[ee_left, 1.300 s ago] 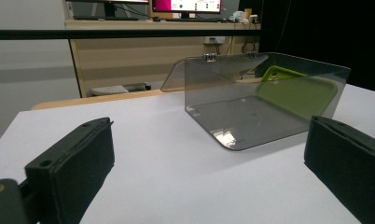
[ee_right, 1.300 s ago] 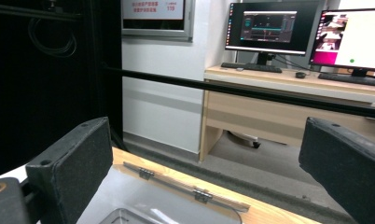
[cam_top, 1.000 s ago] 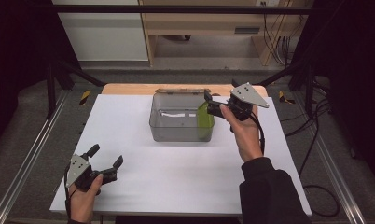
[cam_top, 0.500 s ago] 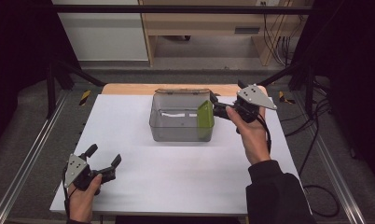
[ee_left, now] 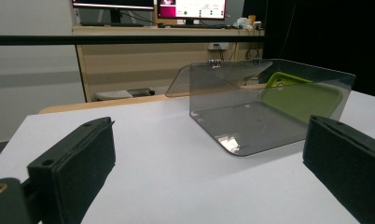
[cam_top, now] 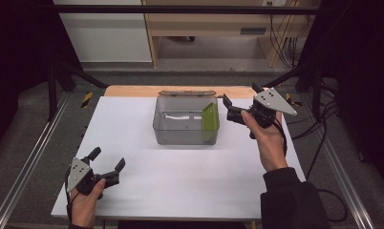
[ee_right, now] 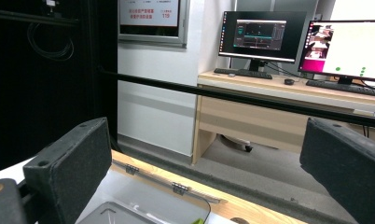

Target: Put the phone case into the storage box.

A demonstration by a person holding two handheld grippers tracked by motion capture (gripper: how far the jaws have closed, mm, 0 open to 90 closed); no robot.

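- Green board [cam_top: 210, 122], a flat rounded-corner slab that may be a small cutting board or a lid, stands on edge inside the clear plastic box [cam_top: 185, 120], leaning against the box's right wall; in the left gripper view it [ee_left: 301, 95] shows through the tinted wall.
- That box sits at the far middle of the white bench [cam_top: 180, 181], its hinged lid [cam_top: 186, 93] swung open toward the far side, which leaves the top free for things to go in or come out.
- Right gripper [cam_top: 238, 109] hangs above the bench just right of the box, near the board's top edge; its jaws are spread apart and hold nothing. My reading is that the board has been set in the box and this hand is beside it for that reason.
- Its own camera looks past the far edge of the bench toward a desk with monitors [ee_right: 349, 44], with the box's hinged rim low in the picture.
- Left gripper [cam_top: 106, 167] rests at the near left of the bench, well apart from the box, jaws wide and empty; it seems parked out of the way, since the work needs one hand.
- Count: one box, one green board, two grippers, two hands. A wooden strip [cam_top: 133, 90] lies along the far edge of the bench.
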